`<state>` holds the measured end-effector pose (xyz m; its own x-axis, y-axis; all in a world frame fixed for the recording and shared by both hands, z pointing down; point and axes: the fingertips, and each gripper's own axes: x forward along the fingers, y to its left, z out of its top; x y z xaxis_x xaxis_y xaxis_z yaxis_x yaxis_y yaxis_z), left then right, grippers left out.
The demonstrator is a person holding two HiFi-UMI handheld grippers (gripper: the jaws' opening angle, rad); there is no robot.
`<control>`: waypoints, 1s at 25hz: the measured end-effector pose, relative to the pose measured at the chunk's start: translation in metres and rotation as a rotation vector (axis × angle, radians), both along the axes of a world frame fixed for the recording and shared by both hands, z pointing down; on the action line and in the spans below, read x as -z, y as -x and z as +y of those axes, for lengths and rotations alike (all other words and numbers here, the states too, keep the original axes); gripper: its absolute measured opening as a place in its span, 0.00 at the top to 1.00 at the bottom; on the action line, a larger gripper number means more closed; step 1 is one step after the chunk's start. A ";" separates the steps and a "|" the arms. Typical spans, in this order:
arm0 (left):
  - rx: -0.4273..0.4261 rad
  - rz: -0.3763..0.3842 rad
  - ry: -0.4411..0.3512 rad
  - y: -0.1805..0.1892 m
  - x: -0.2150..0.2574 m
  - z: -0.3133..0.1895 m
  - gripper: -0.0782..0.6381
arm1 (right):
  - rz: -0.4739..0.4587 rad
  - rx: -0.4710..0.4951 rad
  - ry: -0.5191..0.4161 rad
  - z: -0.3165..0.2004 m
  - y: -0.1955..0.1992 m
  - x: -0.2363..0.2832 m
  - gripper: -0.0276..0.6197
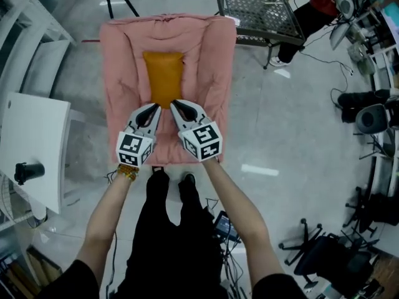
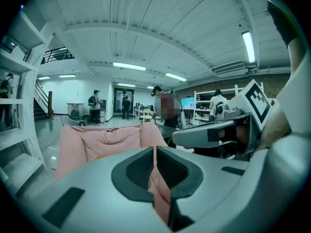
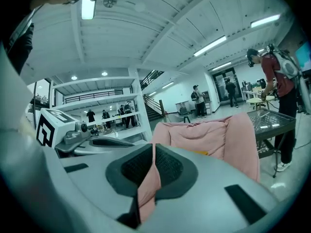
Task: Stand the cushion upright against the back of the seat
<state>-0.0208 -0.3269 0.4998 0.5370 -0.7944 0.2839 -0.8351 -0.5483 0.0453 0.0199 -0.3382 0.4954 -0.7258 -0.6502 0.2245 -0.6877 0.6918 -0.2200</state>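
Head view: looking down on orange cushion [image 1: 163,76] lying flat mid pink seat [image 1: 118,73], at 12 o'clock from left gripper [image 1: 153,109] and right gripper [image 1: 179,108].

Left gripper view: pinching pink fabric [image 2: 159,188] between nearly closed fingers.

Right gripper view: same narrow pinch on pink fabric.

Probably the grasp-and-lift step; next, swinging the near end up toward 12 o'clock backrest.
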 end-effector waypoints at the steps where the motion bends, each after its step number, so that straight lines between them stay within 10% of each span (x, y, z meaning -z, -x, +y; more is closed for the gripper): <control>1: 0.004 0.003 -0.004 0.001 0.010 0.003 0.85 | -0.006 -0.003 -0.003 0.003 -0.001 0.009 0.91; 25: -0.053 0.024 -0.149 -0.020 0.173 0.056 0.85 | -0.034 0.042 -0.176 0.049 -0.007 0.181 0.91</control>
<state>-0.0010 -0.2712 0.3266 0.5846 -0.7970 0.1516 -0.8043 -0.5938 -0.0203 0.0269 -0.2896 0.3147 -0.7586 -0.6460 0.0850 -0.6515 0.7498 -0.1152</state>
